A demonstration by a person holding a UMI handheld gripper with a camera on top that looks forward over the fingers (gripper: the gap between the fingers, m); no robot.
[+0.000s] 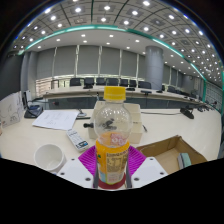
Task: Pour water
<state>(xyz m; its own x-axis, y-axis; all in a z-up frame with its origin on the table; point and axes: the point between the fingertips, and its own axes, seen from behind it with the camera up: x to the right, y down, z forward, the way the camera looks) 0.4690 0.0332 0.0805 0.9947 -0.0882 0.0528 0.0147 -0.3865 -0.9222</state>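
The tongs (112,165) pinch the upright, capped bottle (112,135); nothing seems poured yet into the white cup (49,157) near left.

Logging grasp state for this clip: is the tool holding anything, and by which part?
Yes. The tool is shut on the bottle, a clear one with a yellow cap: both pink pads press its lower body, around the orange label. The cap and neck are free.
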